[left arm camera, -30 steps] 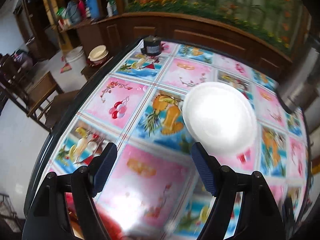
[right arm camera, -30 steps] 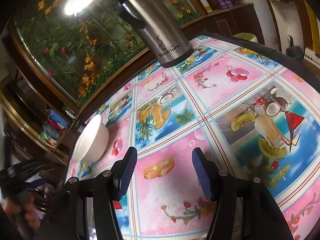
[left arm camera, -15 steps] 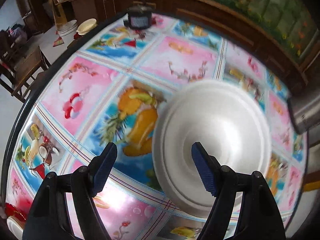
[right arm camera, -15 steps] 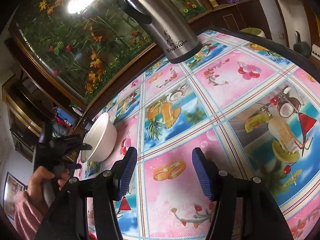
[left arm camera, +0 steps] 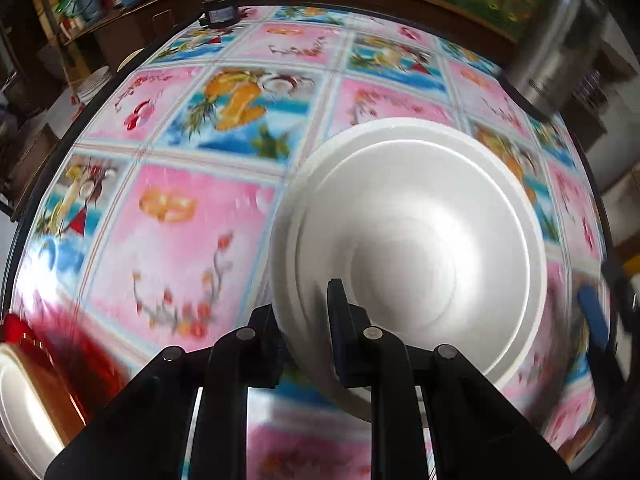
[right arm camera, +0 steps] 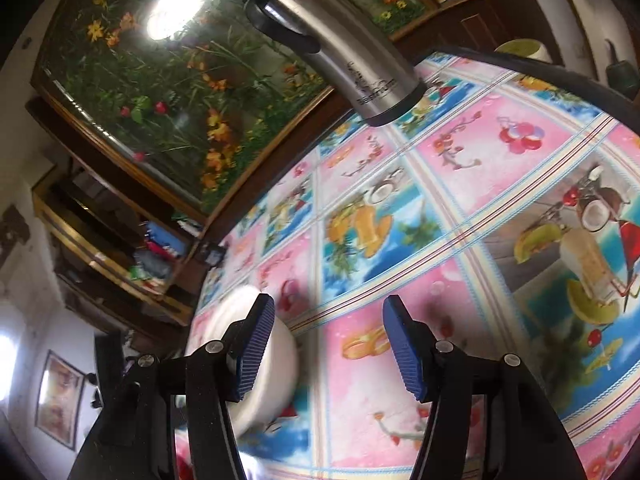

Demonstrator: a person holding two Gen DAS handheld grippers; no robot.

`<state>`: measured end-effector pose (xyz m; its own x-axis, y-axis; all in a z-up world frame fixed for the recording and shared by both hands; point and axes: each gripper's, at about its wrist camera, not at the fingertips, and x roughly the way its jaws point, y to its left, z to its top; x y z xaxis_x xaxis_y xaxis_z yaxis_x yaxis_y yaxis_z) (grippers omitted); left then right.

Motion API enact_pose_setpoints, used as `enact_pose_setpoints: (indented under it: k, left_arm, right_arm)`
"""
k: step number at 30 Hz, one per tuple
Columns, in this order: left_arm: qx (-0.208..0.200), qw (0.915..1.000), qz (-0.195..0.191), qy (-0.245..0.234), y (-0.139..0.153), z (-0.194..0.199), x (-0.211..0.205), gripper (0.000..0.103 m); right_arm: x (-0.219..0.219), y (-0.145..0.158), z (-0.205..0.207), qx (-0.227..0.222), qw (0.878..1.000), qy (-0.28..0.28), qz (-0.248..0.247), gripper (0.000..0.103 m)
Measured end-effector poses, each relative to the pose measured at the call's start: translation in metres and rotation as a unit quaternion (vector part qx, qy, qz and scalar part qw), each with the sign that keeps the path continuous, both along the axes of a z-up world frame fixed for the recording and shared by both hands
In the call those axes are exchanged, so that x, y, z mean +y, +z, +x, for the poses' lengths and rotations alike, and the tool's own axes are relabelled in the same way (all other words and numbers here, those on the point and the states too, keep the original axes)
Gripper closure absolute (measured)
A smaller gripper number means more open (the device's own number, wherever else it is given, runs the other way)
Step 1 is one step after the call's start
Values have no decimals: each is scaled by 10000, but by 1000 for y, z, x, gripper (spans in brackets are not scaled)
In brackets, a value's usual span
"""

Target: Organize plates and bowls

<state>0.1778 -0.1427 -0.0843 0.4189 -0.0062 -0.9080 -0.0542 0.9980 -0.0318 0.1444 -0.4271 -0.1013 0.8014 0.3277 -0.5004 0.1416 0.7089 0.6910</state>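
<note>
A white bowl fills the left wrist view. My left gripper is shut on its near rim, one finger inside and one outside, and holds it over the fruit-print tablecloth. The same bowl shows blurred in the right wrist view, behind my left finger. My right gripper is open and empty above the table. A white plate on something red sits at the lower left edge.
A steel thermos stands at the table's far side, also in the left wrist view. A small dark pot sits at the far edge. Wooden shelves and a flower painting line the walls.
My left gripper closed on the bowl's rim and the bowl now moves with it, blurred. The right gripper stays open and has shifted little.
</note>
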Motion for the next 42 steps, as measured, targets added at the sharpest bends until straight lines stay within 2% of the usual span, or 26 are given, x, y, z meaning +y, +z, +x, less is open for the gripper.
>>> enact_pose_setpoints:
  k: [4, 9, 19, 25, 30, 31, 34, 37, 40, 42]
  left_arm:
    - [8, 9996, -43, -272, 1, -26, -7, 87]
    - [-82, 9982, 28, -599, 7, -45, -17, 87]
    - [37, 9964, -152, -838, 2, -60, -20, 87]
    - [-6, 9958, -166, -900, 2, -66, -17, 87]
    - [-12, 9955, -205, -930, 1, -71, -12, 87]
    - [-13, 9954, -233, -929, 1, -73, -10, 87]
    - [-36, 9951, -240, -961, 1, -76, -7, 87]
    - [-36, 9946, -270, -1004, 1, -80, -5, 87]
    - [-60, 9939, -275, -1062, 2, -84, -3, 87]
    - [-68, 9936, -276, -1095, 3, -86, -2, 87]
  right_arm:
    - [-1, 0, -2, 15, 9987, 392, 319, 44]
    - [5, -3, -4, 151, 9951, 851, 475, 44]
    - [10, -17, -18, 460, 9918, 1100, 459, 43]
    - [17, -13, -41, 312, 9922, 1160, 343, 46]
    - [24, -15, -57, 298, 9933, 1099, 209, 58]
    - [26, -17, -59, 335, 9933, 1091, 173, 63]
    - [32, -21, -65, 364, 9933, 1091, 95, 72]
    - [37, -22, -68, 378, 9935, 1077, -21, 87]
    - [44, -21, -71, 331, 9935, 1088, -82, 95]
    - [49, -19, -75, 334, 9938, 1046, -176, 96]
